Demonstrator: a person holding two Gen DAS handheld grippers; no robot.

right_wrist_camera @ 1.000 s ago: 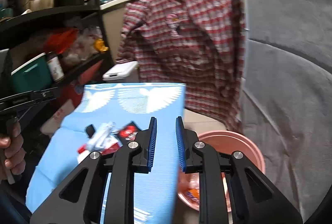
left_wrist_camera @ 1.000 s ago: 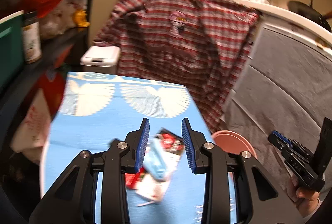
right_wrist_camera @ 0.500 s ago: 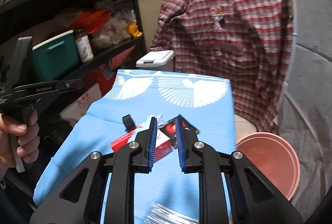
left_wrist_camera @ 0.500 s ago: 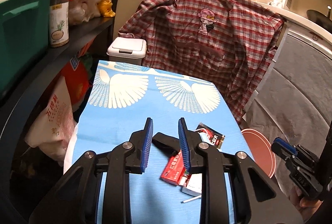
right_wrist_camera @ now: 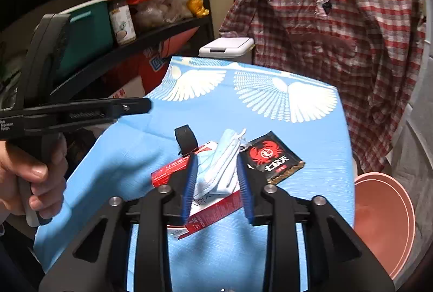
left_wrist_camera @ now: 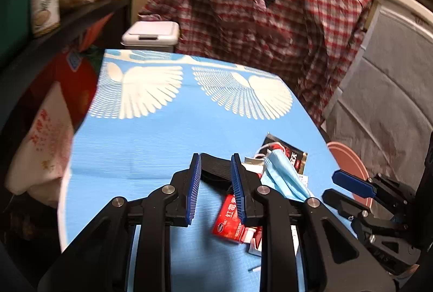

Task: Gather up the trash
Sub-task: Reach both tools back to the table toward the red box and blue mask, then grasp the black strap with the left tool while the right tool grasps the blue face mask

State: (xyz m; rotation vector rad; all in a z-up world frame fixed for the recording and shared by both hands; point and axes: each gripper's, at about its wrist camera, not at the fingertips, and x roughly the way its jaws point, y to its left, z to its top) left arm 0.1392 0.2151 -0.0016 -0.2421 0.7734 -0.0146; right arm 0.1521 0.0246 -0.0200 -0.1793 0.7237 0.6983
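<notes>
Trash pile (right_wrist_camera: 216,173) on blue table (right_wrist_camera: 270,129)

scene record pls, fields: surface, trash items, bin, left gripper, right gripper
surface: blue cloth with white wing print
trash items: blue face mask, red carton, black crab-print sachet, black strap, all in one pile
bin: pink basin beside the cloth, lower right
left gripper: jaws have just been closing, either side of the black strap, no contact seen
right gripper: jaws have just been opening, mask between them, not pressed

The black sachet (right_wrist_camera: 272,159) carried a red crab sign and white Chinese characters; the red box (right_wrist_camera: 169,170) had small white characters, too blurred to read.
</notes>
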